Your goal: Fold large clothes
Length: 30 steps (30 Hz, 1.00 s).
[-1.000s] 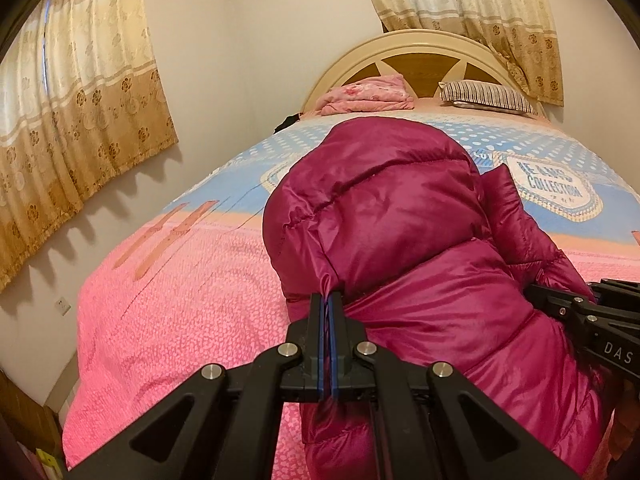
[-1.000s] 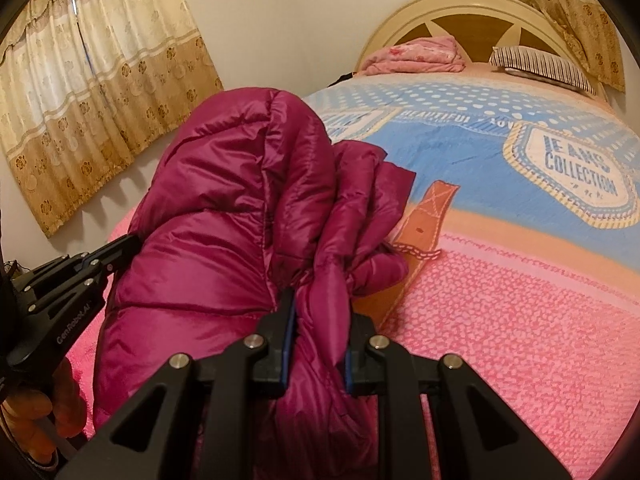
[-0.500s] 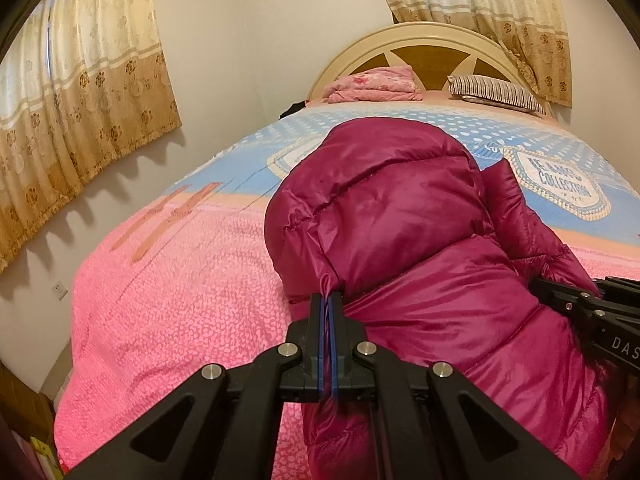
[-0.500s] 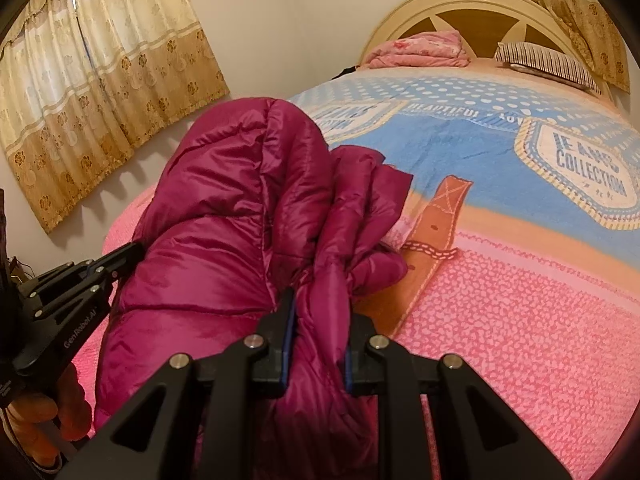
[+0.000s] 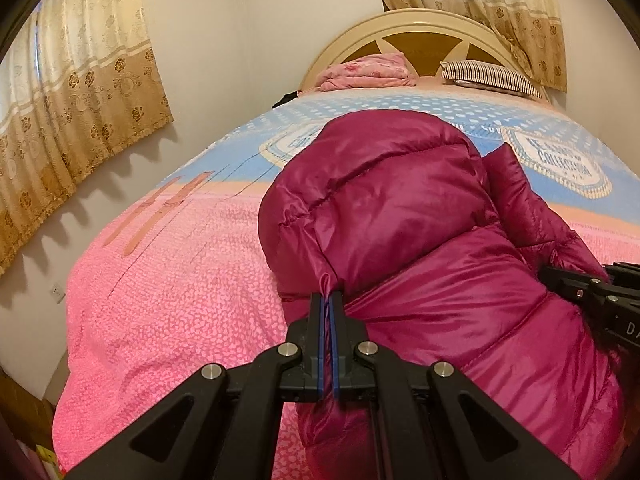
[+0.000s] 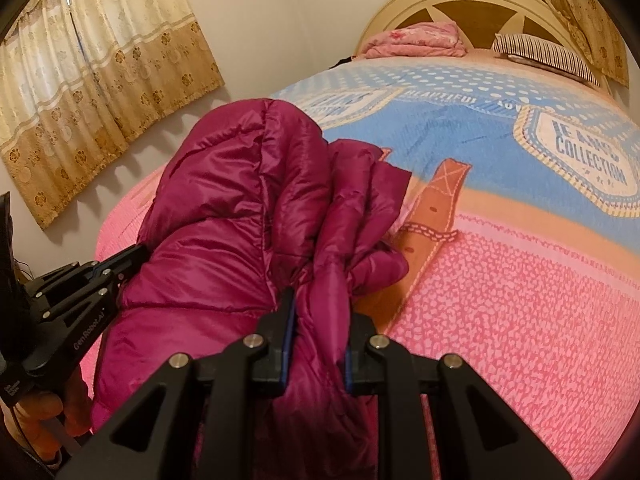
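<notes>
On the bed point(image 5: 168, 320), toward its foot and far from the headboard point(image 5: 404, 32), we have the magenta puffer jacket point(image 5: 400, 208) heaped up. Our left tongs point(image 5: 328, 308) pinch a thin hem edge nearly closed; our right tongs point(image 6: 316, 312) clamp a thick padded bunch. We judge it light, puffy, slick and springy, best gripped at seams and hems.

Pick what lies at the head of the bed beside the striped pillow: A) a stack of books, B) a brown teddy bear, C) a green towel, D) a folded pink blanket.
D: a folded pink blanket rests against the headboard, left of the striped pillow.
</notes>
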Motion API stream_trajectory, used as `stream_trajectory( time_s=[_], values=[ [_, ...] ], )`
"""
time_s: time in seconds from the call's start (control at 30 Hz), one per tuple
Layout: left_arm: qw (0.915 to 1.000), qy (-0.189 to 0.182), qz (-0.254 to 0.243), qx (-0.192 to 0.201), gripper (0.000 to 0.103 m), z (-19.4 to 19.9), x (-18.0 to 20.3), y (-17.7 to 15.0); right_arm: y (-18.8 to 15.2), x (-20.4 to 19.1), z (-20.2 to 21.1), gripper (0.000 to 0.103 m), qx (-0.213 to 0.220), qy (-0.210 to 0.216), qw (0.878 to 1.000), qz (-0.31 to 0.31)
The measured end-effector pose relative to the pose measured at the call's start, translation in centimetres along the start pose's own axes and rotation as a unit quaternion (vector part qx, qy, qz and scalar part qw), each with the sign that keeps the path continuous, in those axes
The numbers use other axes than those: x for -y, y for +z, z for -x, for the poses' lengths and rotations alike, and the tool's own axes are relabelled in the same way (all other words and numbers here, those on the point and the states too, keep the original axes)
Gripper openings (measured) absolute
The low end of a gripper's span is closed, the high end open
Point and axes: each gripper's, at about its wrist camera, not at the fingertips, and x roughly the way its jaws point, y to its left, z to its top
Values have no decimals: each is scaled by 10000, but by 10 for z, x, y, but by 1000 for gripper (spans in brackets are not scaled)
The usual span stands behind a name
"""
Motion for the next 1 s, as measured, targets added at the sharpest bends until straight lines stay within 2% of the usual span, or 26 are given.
stream_trajectory(
  time_s=[0.37,0.47,0.6,0.63,0.73,1.0],
  values=[
    [9999,-19,16,-162,11,-12,1,-8,-7,3,-5,29,-143,-140,9998,-36],
    [9998,37,71,-190,20,-14,0,-9,-8,2,-6,31,-147,-220,9996,2],
    [9989,334,281,-189,63,-17,-11,-10,-10,4,-7,36,-176,-246,9995,-78],
    [9985,336,383,-197,68,-18,-14,-11,-10,5,-8,36,-180,-248,9995,-90],
    [9978,153,584,-262,70,-21,-24,-15,-10,4,-8,37,-189,-249,9995,-82],
    [9971,145,690,-273,72,-25,-26,-20,-12,3,-11,39,-235,-366,9991,-15]
  ],
)
